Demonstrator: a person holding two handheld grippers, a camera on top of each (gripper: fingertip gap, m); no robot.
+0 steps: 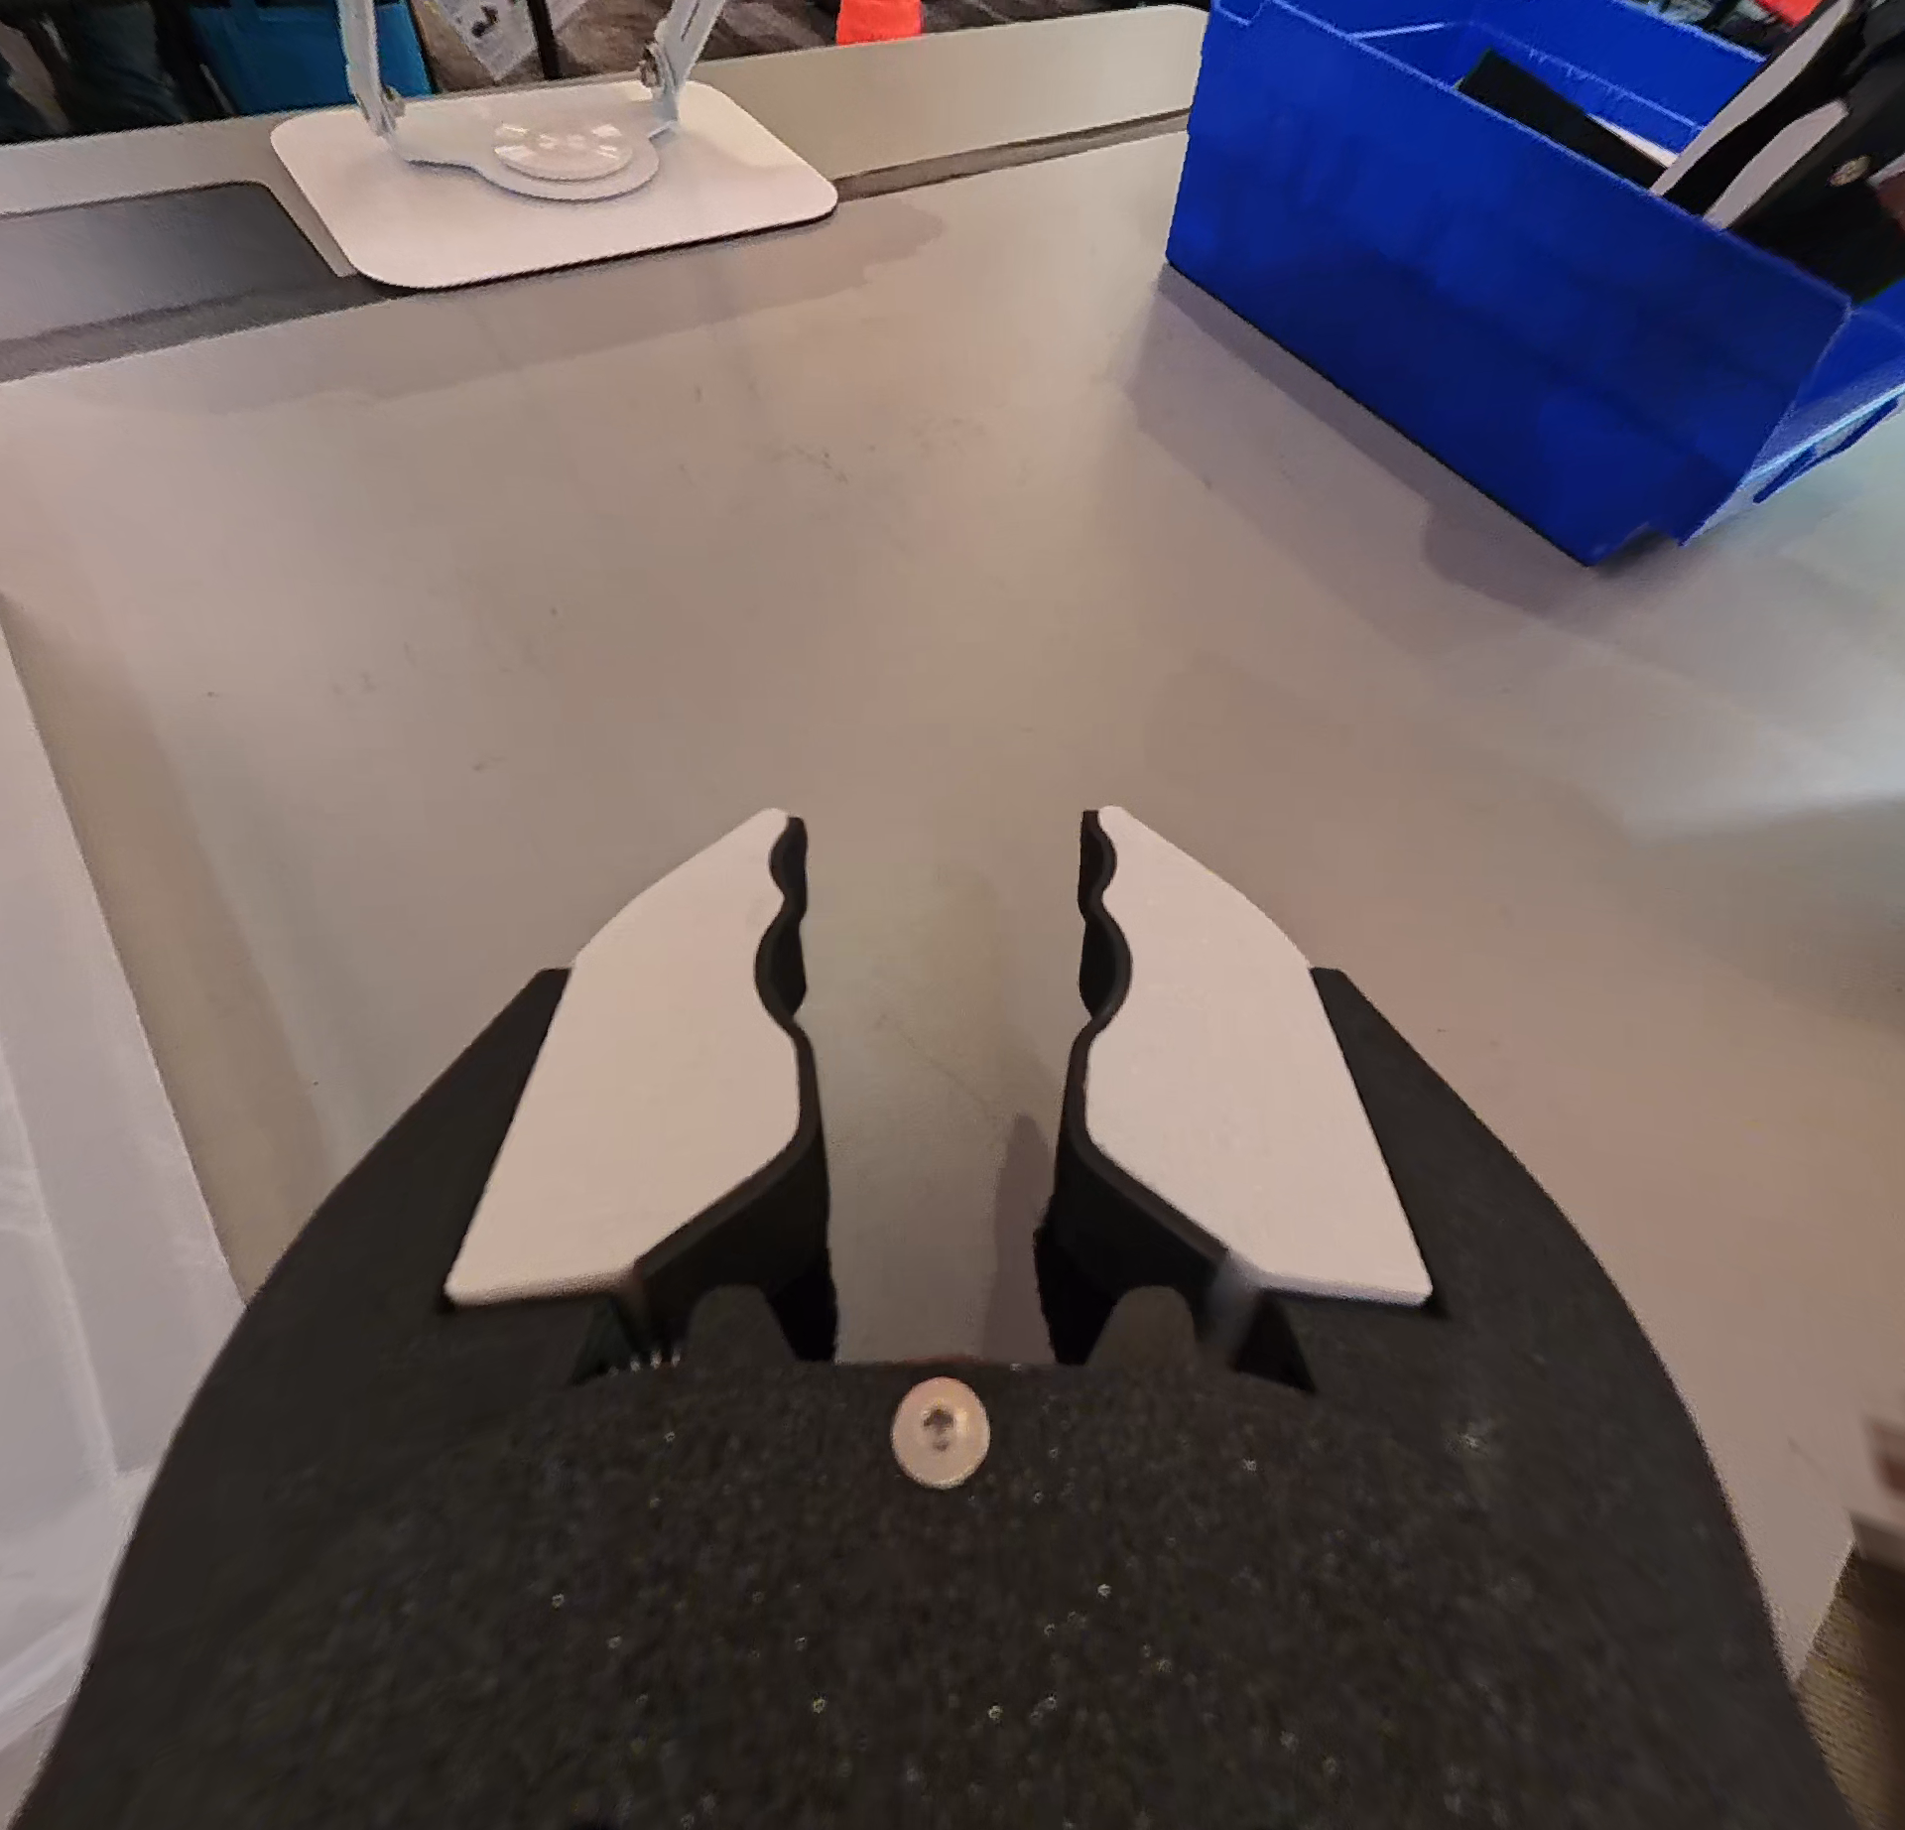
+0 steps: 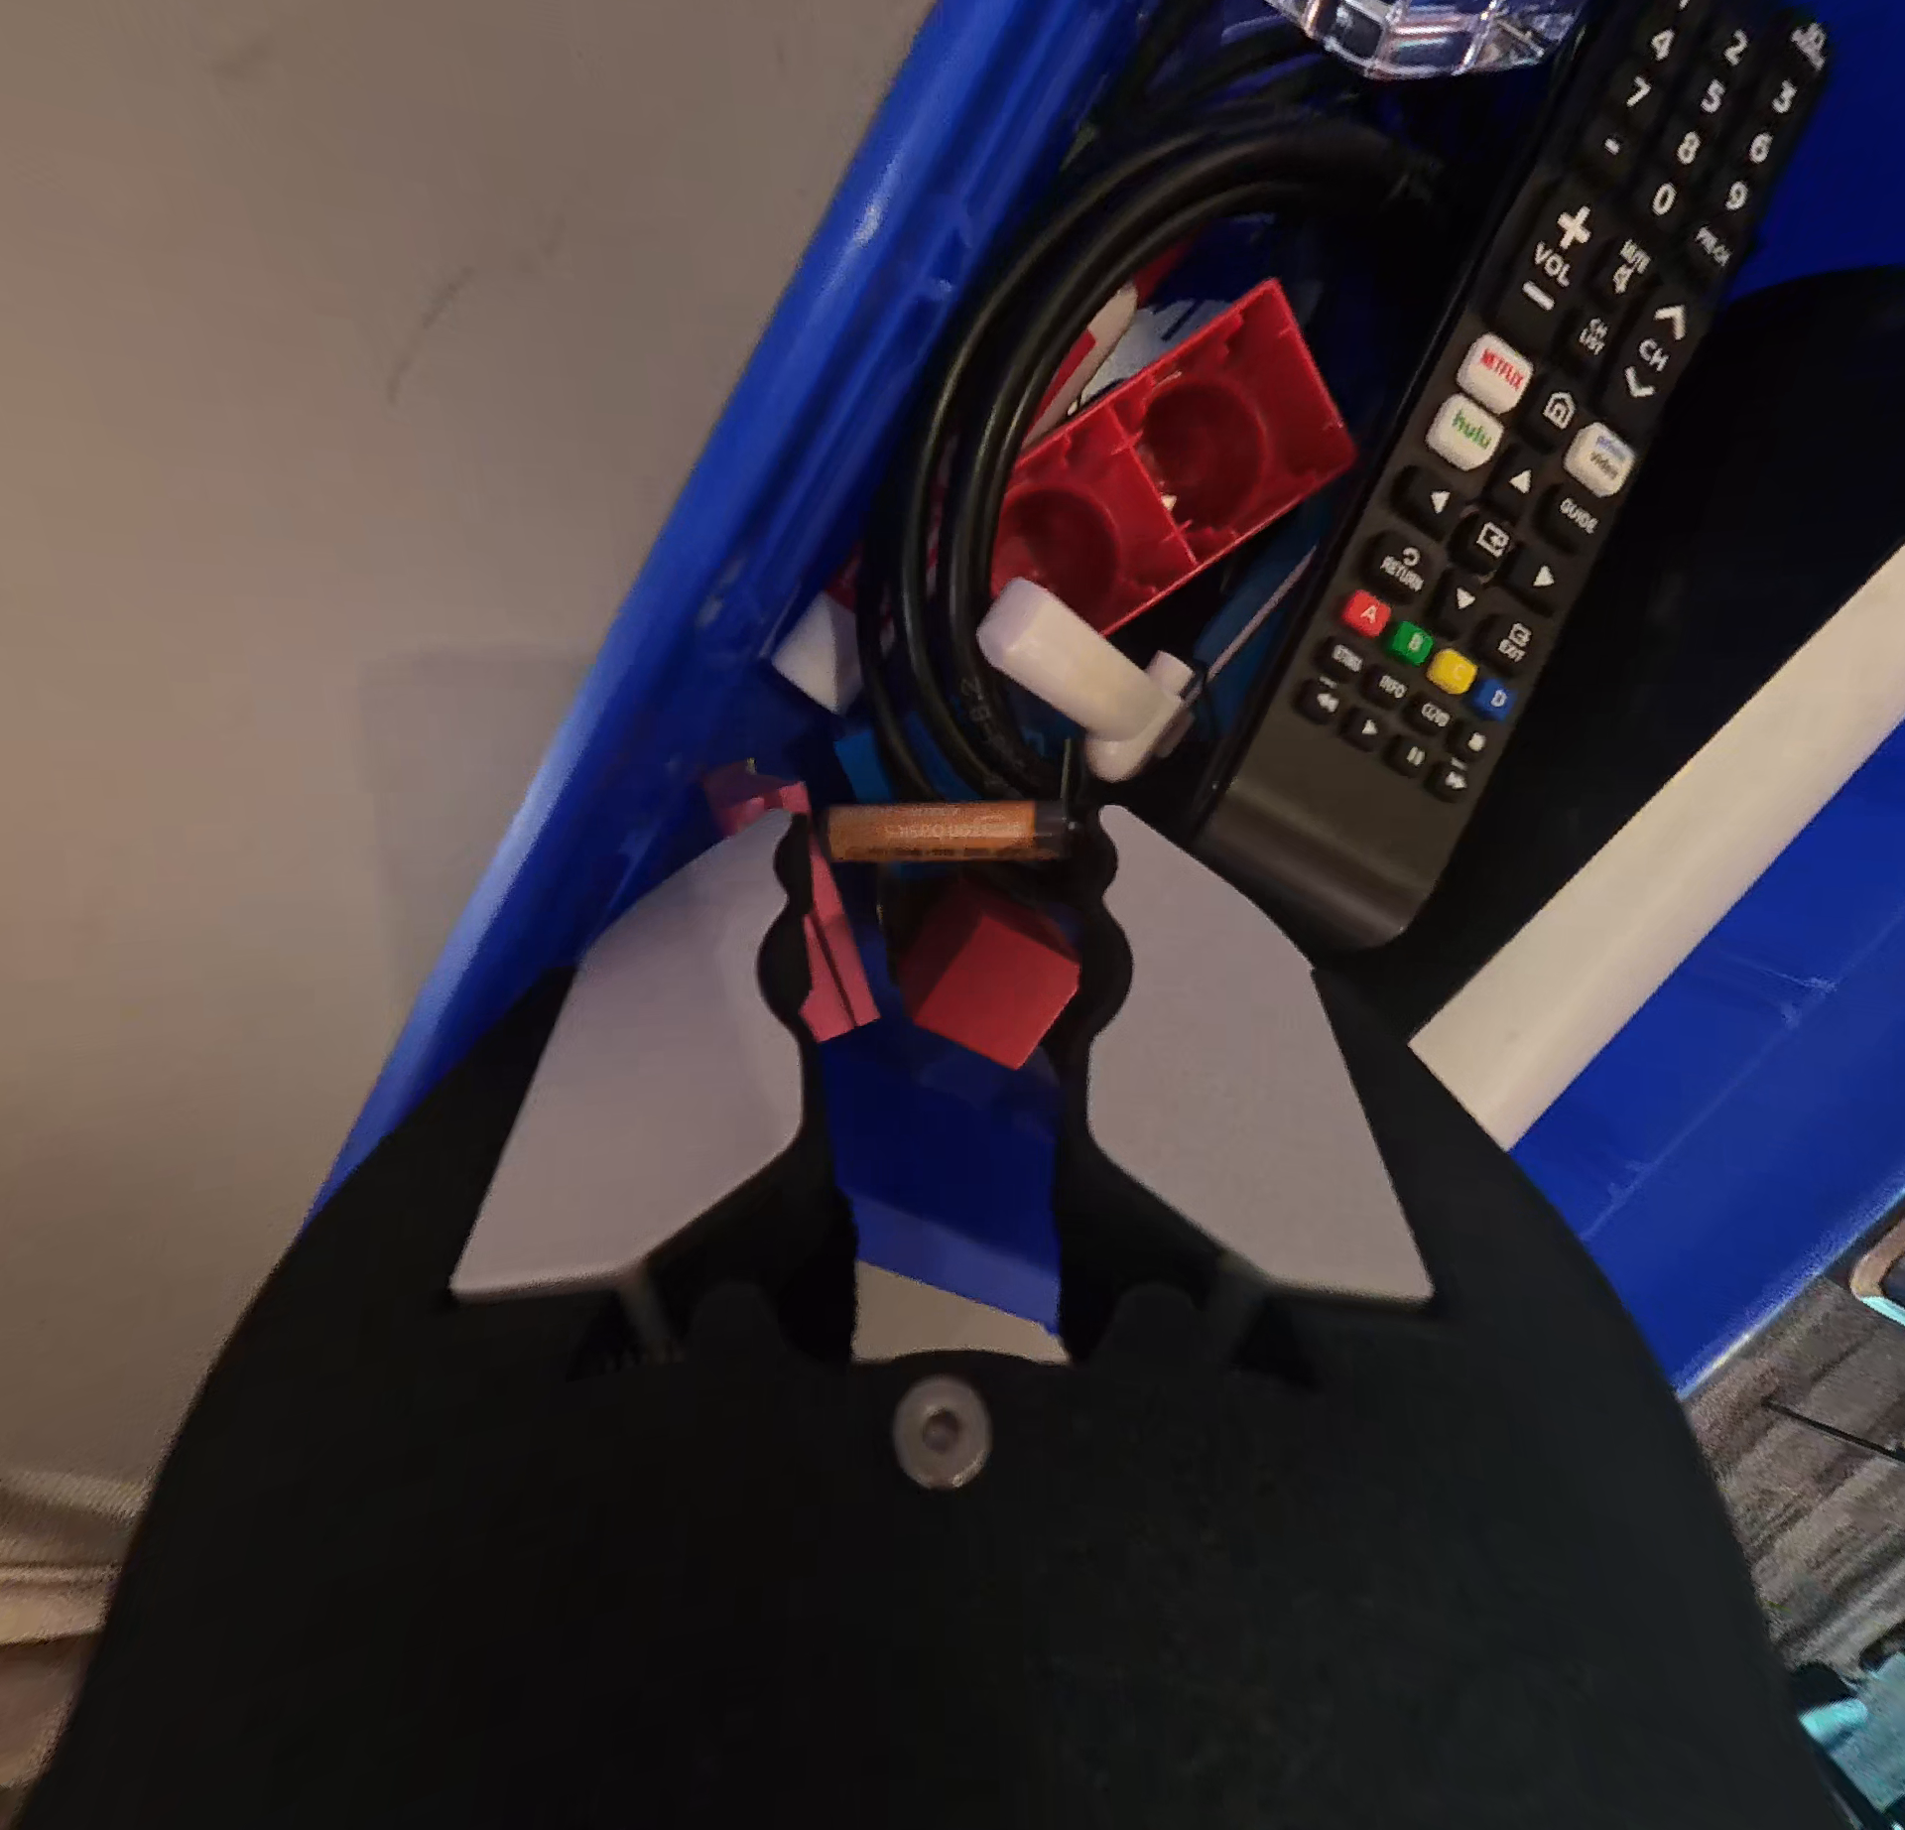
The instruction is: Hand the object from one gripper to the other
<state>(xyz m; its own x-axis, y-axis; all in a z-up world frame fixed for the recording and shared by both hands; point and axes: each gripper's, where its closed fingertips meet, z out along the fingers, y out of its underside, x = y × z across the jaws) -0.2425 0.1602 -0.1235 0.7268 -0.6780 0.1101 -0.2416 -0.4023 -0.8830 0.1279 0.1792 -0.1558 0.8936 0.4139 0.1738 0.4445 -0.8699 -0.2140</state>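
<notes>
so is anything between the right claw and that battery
Nothing visible. The battery lies crosswise between the right claw's tips, above the bin's clutter. The left claw waits open over bare table.

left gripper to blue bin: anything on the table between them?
Nothing. In the left wrist view the grey tabletop is bare from the open left gripper up to the blue plastic bin. The white stand base sits off to the far left.

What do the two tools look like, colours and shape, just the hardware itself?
Both match. The left tool has two pale grey, wing-shaped fingers with black, wavy inner edges, set in a rounded, black, grainy body with one silver screw at its centre. The right tool has the same fingers, body and screw. No cables or sleeves show.
</notes>
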